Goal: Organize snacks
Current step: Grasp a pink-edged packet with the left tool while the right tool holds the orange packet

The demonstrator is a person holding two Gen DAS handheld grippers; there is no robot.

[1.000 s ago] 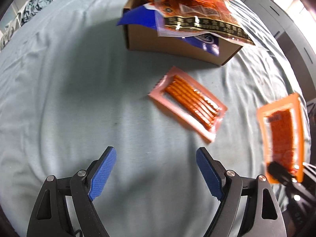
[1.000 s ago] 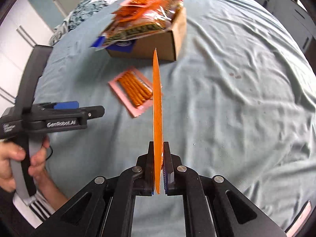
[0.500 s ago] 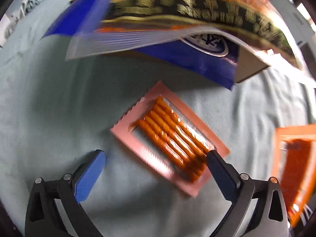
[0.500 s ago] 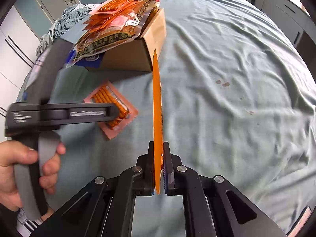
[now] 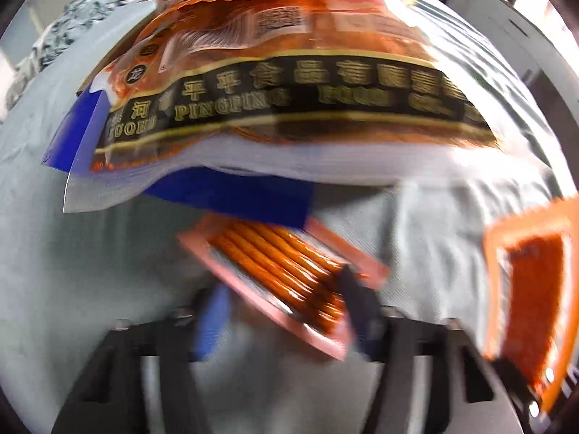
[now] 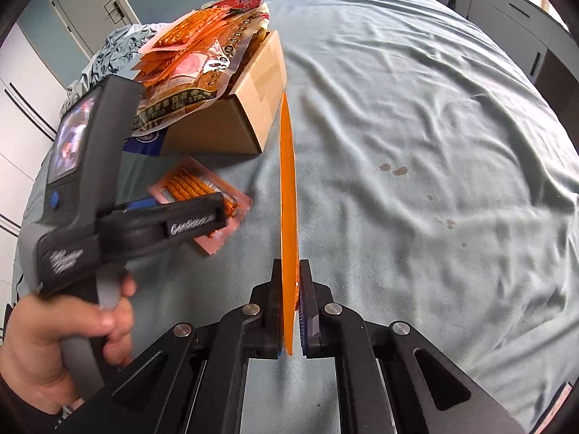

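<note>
A pink snack packet of orange sticks [image 5: 286, 271] lies on the pale blue sheet, just in front of a cardboard box [image 6: 235, 123] overfilled with orange snack bags [image 5: 289, 72]. My left gripper [image 5: 286, 311] is over the packet's near end with its jaws partly closed around it; the view is blurred, so contact is unclear. It shows in the right wrist view too [image 6: 195, 220]. My right gripper [image 6: 289, 303] is shut on a flat orange snack packet [image 6: 288, 195], held edge-on above the sheet, also seen in the left wrist view [image 5: 532, 289].
The bed sheet [image 6: 416, 144] spreads wide to the right with small brown stains [image 6: 392, 170]. Crumpled bedding [image 6: 108, 54] lies behind the box. White cabinets [image 6: 506, 18] stand at the far right.
My left gripper has moved forward onto the pink packet and its jaws have narrowed around it. The right gripper has moved closer to the box with the orange packet.
</note>
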